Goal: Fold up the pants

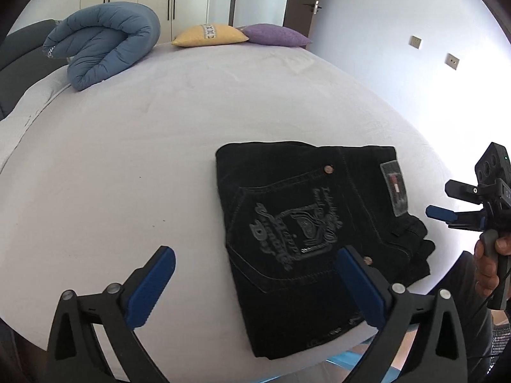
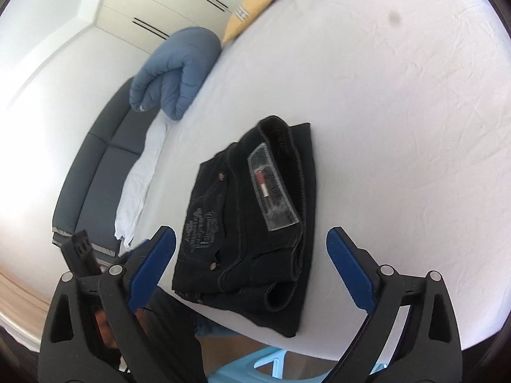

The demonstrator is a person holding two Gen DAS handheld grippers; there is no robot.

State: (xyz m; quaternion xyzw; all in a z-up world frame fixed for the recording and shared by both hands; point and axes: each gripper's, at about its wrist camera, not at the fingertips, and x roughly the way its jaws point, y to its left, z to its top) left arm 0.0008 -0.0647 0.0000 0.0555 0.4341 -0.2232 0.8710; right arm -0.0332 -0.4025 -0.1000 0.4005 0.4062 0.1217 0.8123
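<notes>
Black pants (image 1: pixel 306 233) lie folded on the bed (image 1: pixel 159 134) near its front edge (back pocket up); your left gripper (image 1: pixel 255 287) and right gripper (image 2: pixel 252 271) hover above them, jaws spread wide, holding nothing.

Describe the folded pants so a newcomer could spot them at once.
Start with the wide pale bed, with a rolled blue duvet and a yellow pillow and a purple pillow at its far end. Near the front edge lies the black pants, the only dark item, folded square with an embroidered back pocket up.
</notes>
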